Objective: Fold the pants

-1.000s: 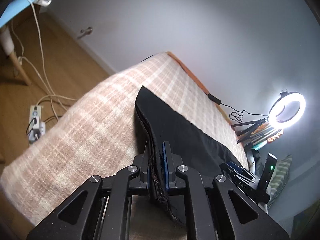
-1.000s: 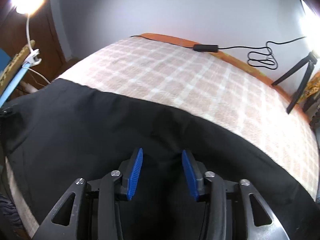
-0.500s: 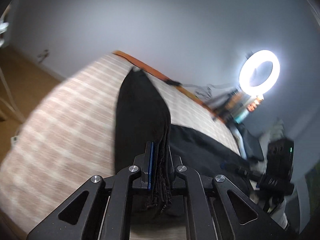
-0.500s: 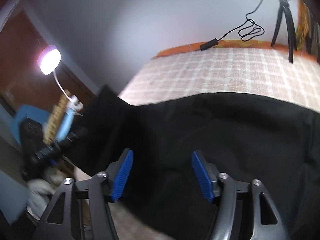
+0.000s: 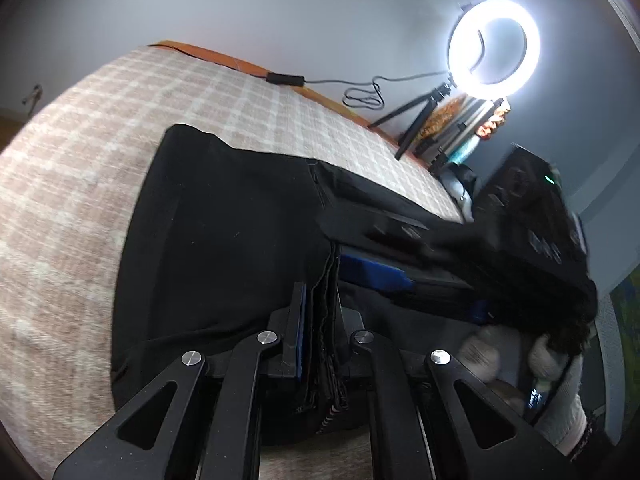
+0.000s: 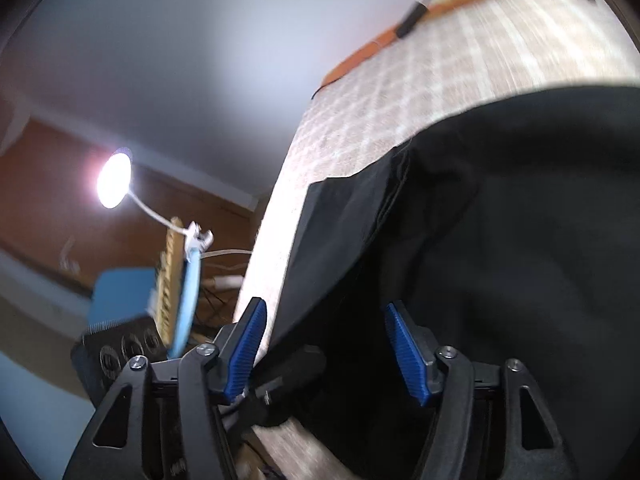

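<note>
Black pants (image 5: 224, 232) lie folded over on a pink-and-cream plaid blanket (image 5: 60, 200). My left gripper (image 5: 322, 320) is shut on a stack of their hem layers at the near edge. To its right, a gloved hand (image 5: 556, 360) holds the right gripper low over the cloth, one blue pad (image 5: 376, 274) showing. In the right wrist view the pants (image 6: 520, 240) fill the right side over the blanket (image 6: 400, 100). My right gripper (image 6: 328, 352) has its jaws wide and closing. Black cloth lies between them, and the pads stand clear of it.
A lit ring light (image 5: 494, 42) on a small tripod stands at the far right of the bed, beside stacked items (image 5: 460, 128). A cable with a black adapter (image 5: 286, 79) runs along the far orange edge. A clip lamp (image 6: 114, 184) and a blue chair (image 6: 120, 292) stand left of the bed.
My left gripper has carried the pants' end across to the right, onto the rest of the pants. The right gripper has opened wider, rolled, and swung toward the bed's left edge.
</note>
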The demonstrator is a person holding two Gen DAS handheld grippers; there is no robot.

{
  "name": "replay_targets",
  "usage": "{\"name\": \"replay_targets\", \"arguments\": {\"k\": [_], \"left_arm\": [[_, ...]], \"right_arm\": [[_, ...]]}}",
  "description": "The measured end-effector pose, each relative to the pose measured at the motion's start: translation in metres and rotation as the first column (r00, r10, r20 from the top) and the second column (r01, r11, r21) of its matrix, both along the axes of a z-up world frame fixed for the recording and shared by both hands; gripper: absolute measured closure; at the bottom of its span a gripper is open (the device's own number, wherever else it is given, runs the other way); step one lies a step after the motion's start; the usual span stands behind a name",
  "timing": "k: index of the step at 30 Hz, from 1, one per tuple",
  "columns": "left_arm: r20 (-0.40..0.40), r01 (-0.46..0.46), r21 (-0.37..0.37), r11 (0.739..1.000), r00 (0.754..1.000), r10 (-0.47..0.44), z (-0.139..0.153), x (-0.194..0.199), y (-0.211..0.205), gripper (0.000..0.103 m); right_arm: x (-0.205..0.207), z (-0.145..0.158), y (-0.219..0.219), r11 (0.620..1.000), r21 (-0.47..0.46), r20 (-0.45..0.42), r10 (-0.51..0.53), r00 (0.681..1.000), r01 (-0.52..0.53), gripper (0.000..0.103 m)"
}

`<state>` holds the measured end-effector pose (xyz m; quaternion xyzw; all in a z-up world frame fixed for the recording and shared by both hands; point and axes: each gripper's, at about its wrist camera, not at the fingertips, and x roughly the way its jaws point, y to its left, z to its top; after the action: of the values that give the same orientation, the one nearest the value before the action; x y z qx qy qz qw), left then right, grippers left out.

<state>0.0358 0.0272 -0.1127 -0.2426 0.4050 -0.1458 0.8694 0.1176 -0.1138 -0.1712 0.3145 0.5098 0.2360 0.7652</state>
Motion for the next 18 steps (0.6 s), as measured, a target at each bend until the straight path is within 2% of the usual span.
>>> {"name": "replay_targets", "arguments": {"k": [3, 4, 5, 8, 11, 15, 18], "left_arm": [[-0.005, 0.042, 0.019, 0.999, 0.999, -0.042, -0.002, 0.001, -0.012, 0.096], [-0.012, 0.05, 0.017, 0.999, 0.999, -0.05, -0.003, 0.001, -0.013, 0.091], [-0.027, 0.062, 0.006, 0.998, 0.998, -0.061, -0.005, 0.001, -0.011, 0.087], [-0.063, 0.071, -0.045, 0.996, 0.995, -0.073, -0.006, -0.006, 0.004, 0.082], [-0.056, 0.064, -0.075, 0.995, 0.996, -0.068, -0.001, -0.021, 0.025, 0.08], [0.015, -0.022, -0.017, 1.0, 1.0, 0.022, 0.015, -0.037, 0.061, 0.075], [0.039, -0.094, -0.03, 0.995, 0.995, 0.095, 0.023, -0.039, 0.084, 0.075]], "right_arm": [[0.008, -0.01, 0.002, 0.999, 0.048, -0.022, -0.003, 1.0, 0.004, 0.046], [0.01, -0.011, 0.001, 0.999, 0.05, -0.025, 0.001, 1.0, 0.001, 0.054], [0.012, -0.014, 0.003, 0.999, 0.041, -0.029, 0.007, 1.0, -0.006, 0.067], [0.015, -0.025, 0.006, 1.0, 0.001, -0.056, 0.019, 0.998, -0.019, 0.085], [0.017, -0.027, 0.009, 0.998, -0.049, -0.047, 0.032, 0.998, -0.035, 0.095], [0.016, -0.01, 0.029, 0.983, -0.168, 0.028, 0.074, 0.997, -0.068, 0.099], [0.018, 0.002, 0.039, 0.974, -0.213, 0.078, 0.102, 0.992, -0.083, 0.101]]}}
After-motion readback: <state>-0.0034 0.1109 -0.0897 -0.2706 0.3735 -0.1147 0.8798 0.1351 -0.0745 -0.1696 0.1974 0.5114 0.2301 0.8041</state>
